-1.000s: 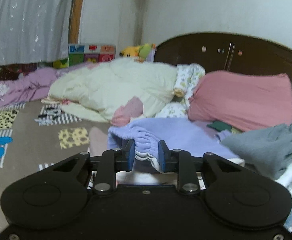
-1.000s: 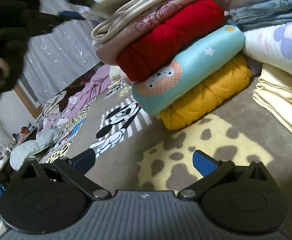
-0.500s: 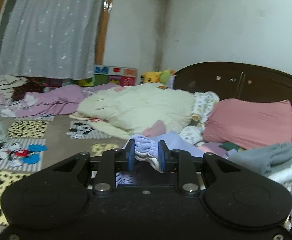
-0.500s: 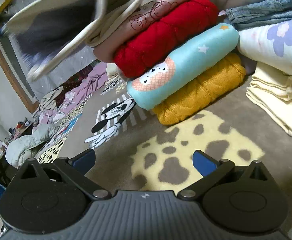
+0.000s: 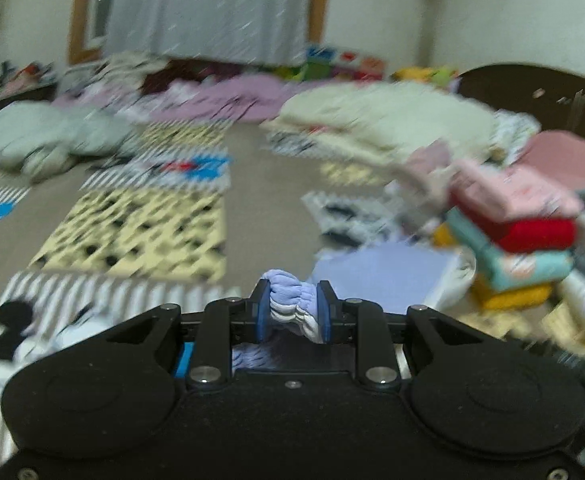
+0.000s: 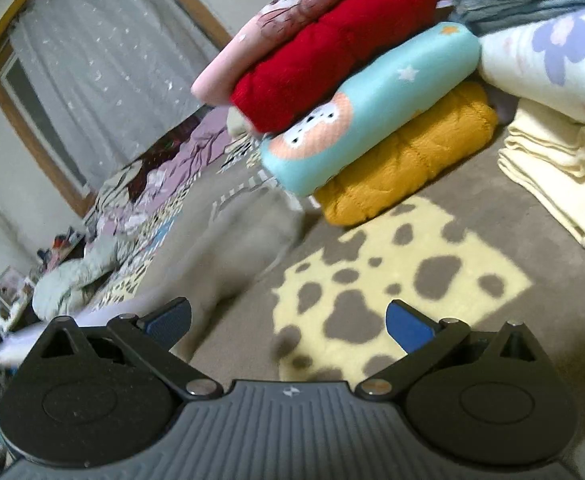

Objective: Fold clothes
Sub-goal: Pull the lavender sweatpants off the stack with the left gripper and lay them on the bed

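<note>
My left gripper [image 5: 291,312] is shut on the bunched edge of a lavender garment [image 5: 388,276], whose flat part hangs out ahead and right of the fingers. The left wrist view is motion-blurred. My right gripper [image 6: 288,322] stands open and empty over the patterned bedspread [image 6: 396,280]. Ahead of it is a stack of folded clothes [image 6: 372,92]: pink on top, then red, light blue, mustard at the bottom. The same stack [image 5: 512,236] shows at the right of the left wrist view. A blurred grey-lavender cloth [image 6: 232,256] sweeps through the left of the right wrist view.
Folded cream and floral linens [image 6: 552,128] lie right of the stack. A cream duvet [image 5: 384,120], purple bedding [image 5: 220,100] and a pale bundle [image 5: 48,136] lie across the far bed. A dark headboard [image 5: 532,96] stands at right; a curtained window [image 5: 212,8] behind.
My left gripper has swung left with the lavender garment, so the folded stack now shows at its right. The cream garment is gone from the stack top in the right wrist view.
</note>
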A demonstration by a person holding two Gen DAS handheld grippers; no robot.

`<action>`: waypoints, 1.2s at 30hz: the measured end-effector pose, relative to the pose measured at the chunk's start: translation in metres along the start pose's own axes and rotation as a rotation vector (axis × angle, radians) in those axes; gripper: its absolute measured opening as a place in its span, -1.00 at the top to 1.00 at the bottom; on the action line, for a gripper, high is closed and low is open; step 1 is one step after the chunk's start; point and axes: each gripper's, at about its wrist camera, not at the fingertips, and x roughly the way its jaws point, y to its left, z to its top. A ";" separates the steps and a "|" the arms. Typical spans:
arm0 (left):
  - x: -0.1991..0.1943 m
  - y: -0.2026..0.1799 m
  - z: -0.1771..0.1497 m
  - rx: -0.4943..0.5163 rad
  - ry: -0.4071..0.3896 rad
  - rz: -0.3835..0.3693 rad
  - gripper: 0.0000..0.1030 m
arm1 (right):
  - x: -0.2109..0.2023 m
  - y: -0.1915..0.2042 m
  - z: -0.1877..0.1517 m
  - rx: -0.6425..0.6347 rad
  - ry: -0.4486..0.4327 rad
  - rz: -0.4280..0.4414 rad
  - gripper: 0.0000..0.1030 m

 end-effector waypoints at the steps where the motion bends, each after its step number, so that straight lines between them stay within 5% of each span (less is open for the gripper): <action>1: -0.002 0.009 -0.007 -0.003 0.014 0.018 0.57 | 0.000 0.001 -0.001 -0.008 0.006 0.003 -1.00; 9: -0.036 0.059 -0.027 0.001 0.021 0.120 0.57 | 0.003 0.014 -0.009 -0.023 0.047 0.032 -1.00; 27: -0.119 0.202 -0.022 0.021 0.015 0.485 0.57 | 0.033 0.089 -0.036 0.092 0.215 0.255 -1.00; 36: -0.134 0.259 -0.053 -0.123 0.026 0.478 0.54 | 0.041 0.105 -0.046 0.080 0.227 0.240 -1.00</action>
